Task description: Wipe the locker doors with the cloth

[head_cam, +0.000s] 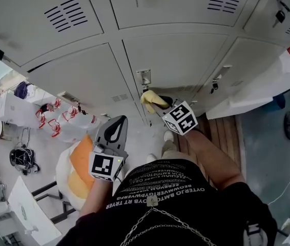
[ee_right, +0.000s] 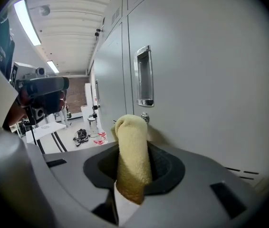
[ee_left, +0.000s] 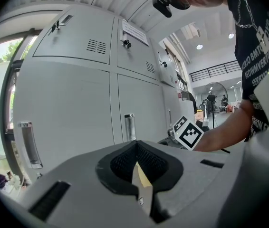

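Note:
A yellow cloth (head_cam: 151, 99) is pinched in my right gripper (head_cam: 161, 106), whose jaws are shut on it. In the right gripper view the cloth (ee_right: 132, 151) sticks up rolled from the right gripper (ee_right: 133, 175), its tip close to a grey locker door (ee_right: 206, 89), just below the recessed handle (ee_right: 144, 75); I cannot tell whether they touch. My left gripper (head_cam: 117, 123) hangs lower left, away from the doors, shut and empty. The left gripper view shows the left gripper (ee_left: 137, 165) closed, with the locker doors (ee_left: 77, 108) ahead of it.
Grey lockers (head_cam: 78, 70) fill the top of the head view, with keys in a lock (head_cam: 280, 17). White bottles with red caps (head_cam: 58, 118) and an orange and white bag (head_cam: 77, 168) lie on the floor at left. A white table (head_cam: 268, 86) stands to the right.

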### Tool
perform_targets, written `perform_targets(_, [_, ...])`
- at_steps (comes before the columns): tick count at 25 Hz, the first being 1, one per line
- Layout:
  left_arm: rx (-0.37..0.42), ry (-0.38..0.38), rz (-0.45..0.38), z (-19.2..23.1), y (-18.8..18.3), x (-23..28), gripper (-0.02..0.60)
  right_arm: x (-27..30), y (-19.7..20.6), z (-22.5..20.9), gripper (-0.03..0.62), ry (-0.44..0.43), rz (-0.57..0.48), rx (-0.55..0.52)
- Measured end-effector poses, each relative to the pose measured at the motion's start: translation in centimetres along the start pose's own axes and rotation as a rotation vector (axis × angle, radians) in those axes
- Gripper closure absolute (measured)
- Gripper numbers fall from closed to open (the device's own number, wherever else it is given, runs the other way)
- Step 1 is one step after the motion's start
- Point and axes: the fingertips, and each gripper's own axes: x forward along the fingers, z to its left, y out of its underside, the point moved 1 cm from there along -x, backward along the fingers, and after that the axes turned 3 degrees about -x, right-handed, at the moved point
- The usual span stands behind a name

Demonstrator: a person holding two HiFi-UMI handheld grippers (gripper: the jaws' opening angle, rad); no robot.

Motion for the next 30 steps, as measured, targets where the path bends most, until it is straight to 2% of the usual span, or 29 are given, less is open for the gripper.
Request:
perform_targets(6, [0.007,-0.022,0.02,0.7,0.1,0.7,0.577,1.0,0.4,-1.2,0.497,0.008,0.012,0.002])
perform_targets(10, [0.002,-0.008,0.018,0.6,-0.2,1.9,0.577,0.5,0.7,-2.6,0.497,0.031,0.024,0.003])
perform_targets(18, [0.011,0.043,-0.002,-0.3,-1.6,4.8,0.577,-2.8,3.3,-6.8,0.499,0.117,0.049,0.071])
perform_targets(24, [0.018,0.06,0.021,-0.8,-1.5,6.0,0.577,-5.5,5.7,-9.8,0.499,0.19,0.064,0.124])
perform_targets(30, [0.031,0.06,0.0,-0.9,-2.0,5.8,0.577,-7.5,6.7,-11.9,0.497,0.251,0.077,0.135])
